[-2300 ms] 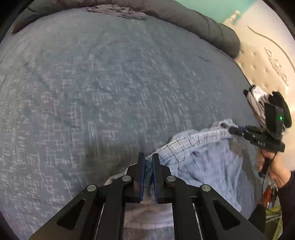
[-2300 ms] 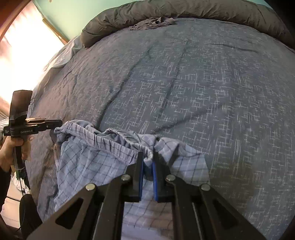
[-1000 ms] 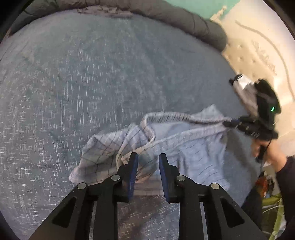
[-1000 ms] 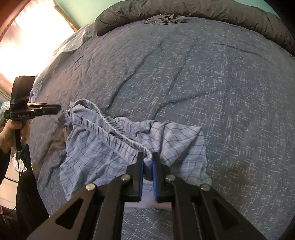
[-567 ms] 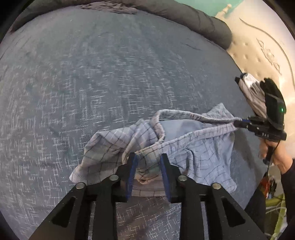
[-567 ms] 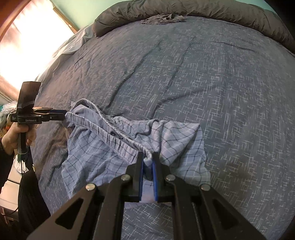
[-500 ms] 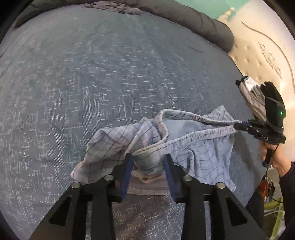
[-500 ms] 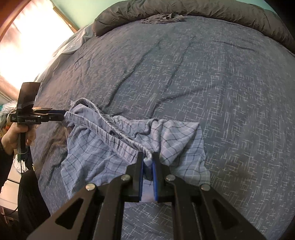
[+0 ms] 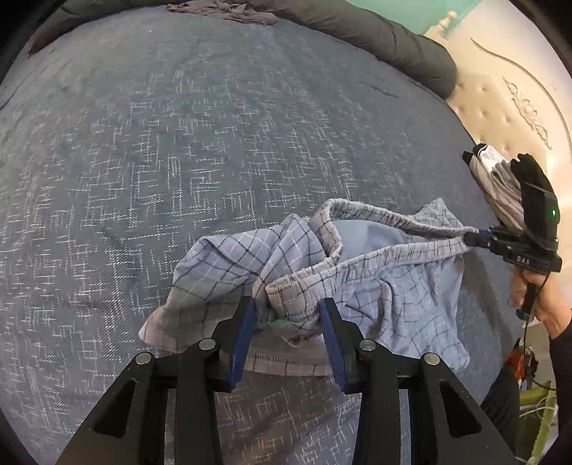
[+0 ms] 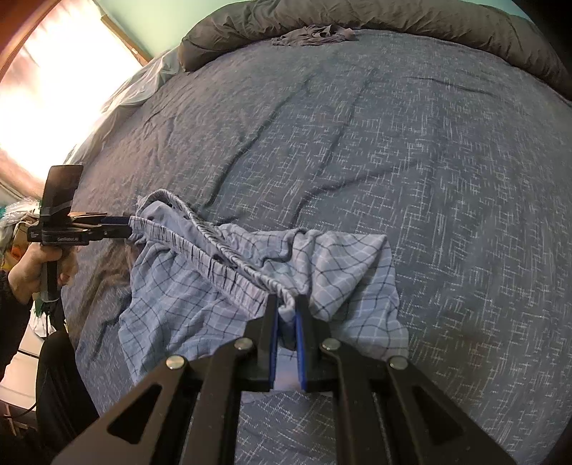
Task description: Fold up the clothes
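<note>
Blue checked shorts (image 9: 393, 297) with an elastic waistband lie crumpled on the dark blue bedspread (image 9: 178, 143). In the left wrist view my left gripper (image 9: 287, 304) has its jaws opening, with a bunched fold of the waistband loose between the blue pads. At the right of that view my right gripper (image 9: 470, 239) pinches the other end of the waistband. From the right wrist, the right gripper (image 10: 286, 302) is shut on the waistband of the shorts (image 10: 186, 297). The left gripper (image 10: 127, 227) is at the far left by the cloth's end.
A rolled dark grey duvet (image 9: 375, 28) runs along the far edge of the bed, with a grey garment (image 10: 314, 35) by it. A cream padded headboard (image 9: 507, 107) and a small pile of clothes (image 9: 493, 179) are on the right. A bright window (image 10: 53, 89) is on the left.
My left gripper's jaws have spread apart from their grip on the waistband, and the shorts have sunk onto the bedspread. The right gripper has kept its grip and place.
</note>
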`<act>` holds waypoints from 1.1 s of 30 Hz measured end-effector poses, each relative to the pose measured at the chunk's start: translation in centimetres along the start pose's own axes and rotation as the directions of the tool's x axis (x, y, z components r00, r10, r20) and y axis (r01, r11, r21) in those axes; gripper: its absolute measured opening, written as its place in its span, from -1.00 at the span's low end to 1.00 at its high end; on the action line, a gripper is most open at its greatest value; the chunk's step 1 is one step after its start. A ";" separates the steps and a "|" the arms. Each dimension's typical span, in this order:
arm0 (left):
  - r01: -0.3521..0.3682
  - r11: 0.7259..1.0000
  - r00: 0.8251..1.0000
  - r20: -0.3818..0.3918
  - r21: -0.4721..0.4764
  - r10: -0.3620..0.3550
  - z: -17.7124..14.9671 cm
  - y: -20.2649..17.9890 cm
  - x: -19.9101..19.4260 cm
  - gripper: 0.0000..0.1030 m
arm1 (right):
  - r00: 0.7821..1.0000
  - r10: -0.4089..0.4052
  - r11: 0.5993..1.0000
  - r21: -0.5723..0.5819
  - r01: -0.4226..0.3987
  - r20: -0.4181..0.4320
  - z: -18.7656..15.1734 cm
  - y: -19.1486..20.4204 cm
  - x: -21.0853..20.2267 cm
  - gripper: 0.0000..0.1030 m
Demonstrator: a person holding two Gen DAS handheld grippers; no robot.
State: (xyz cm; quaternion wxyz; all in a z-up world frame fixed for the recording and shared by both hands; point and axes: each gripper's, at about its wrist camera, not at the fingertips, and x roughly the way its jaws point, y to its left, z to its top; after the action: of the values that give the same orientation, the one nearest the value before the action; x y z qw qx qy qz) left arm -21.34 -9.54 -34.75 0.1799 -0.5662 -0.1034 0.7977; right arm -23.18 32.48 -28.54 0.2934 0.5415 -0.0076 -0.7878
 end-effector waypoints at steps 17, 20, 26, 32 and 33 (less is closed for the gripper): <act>0.003 0.997 0.999 0.051 0.071 -0.007 0.3 -1.9 0.6 -0.11 | 1.000 0.004 1.000 0.004 -0.004 0.001 -0.3 -0.2 0.2 -0.85; -0.002 0.997 0.999 0.050 0.071 -0.002 -0.1 -2.3 0.9 -0.18 | 1.000 0.004 1.000 0.004 -0.004 0.001 -0.3 -0.3 0.1 -0.85; -0.035 0.997 0.997 0.076 0.068 0.029 -1.0 -2.7 -0.1 -0.35 | 1.000 0.004 1.000 0.003 -0.004 0.003 -0.4 -0.3 0.0 -0.85; -0.032 0.995 0.997 0.079 0.096 0.025 -1.7 -3.3 -1.3 -0.36 | 1.000 0.004 1.000 0.009 -0.004 0.001 -0.4 -0.4 0.2 -0.85; -0.027 0.995 0.997 0.073 0.094 0.020 -1.7 -3.3 -1.2 -0.36 | 1.000 0.004 1.000 0.010 -0.004 0.000 -0.4 -0.3 0.2 -0.85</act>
State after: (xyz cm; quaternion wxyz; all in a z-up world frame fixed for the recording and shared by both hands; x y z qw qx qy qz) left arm -18.82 -7.07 -33.05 0.1936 -0.5289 -0.0650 0.8238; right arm -23.03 32.79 -29.01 0.2921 0.5428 -0.0126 -0.7873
